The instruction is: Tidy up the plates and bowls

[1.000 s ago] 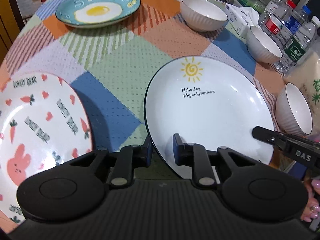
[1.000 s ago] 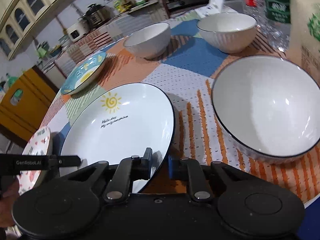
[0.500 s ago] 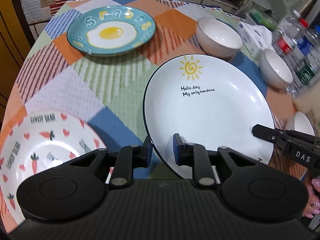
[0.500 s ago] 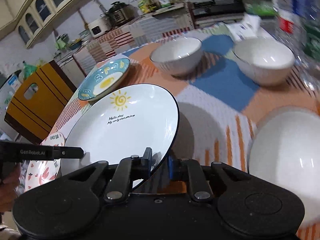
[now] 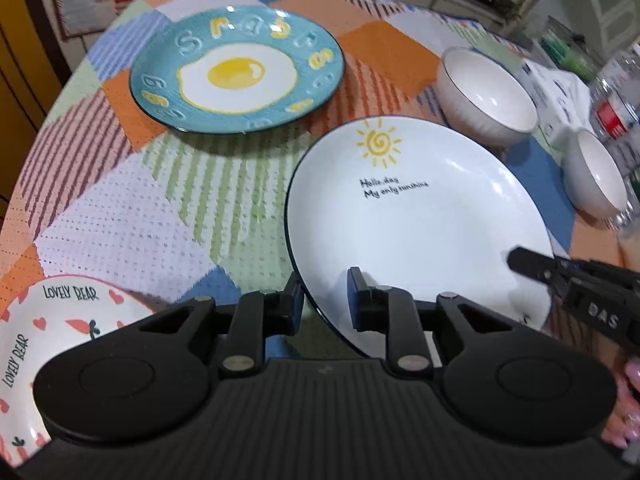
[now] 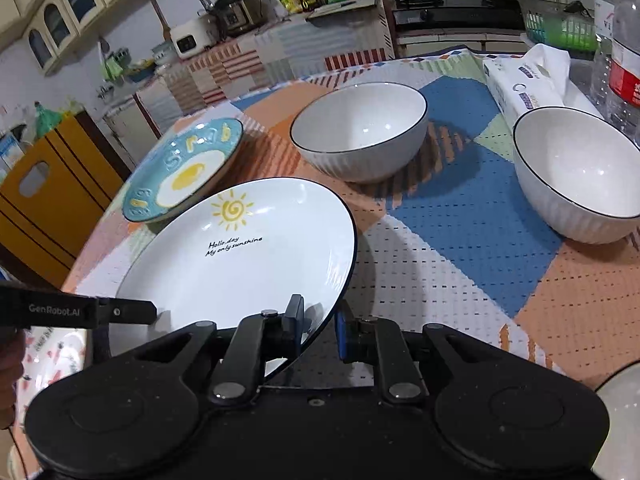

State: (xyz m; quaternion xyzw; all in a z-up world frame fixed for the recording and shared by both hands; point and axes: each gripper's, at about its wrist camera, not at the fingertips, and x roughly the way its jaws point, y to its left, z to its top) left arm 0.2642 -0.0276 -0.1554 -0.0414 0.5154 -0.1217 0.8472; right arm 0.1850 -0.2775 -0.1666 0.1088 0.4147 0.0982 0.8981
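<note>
We see the sun plate (image 5: 416,224) glazed white and glossy, throwing back glare. Beyond it, the fried-egg plate (image 5: 238,76) has raised, shiny teal glaze. Right of the sun plate, the ribbed bowls (image 6: 360,132) look glossy inside. Beneath them lies a matt, dimpled woven tablecloth (image 5: 132,216). Each gripper (image 5: 324,306) is matt black plastic with metal pins.
</note>
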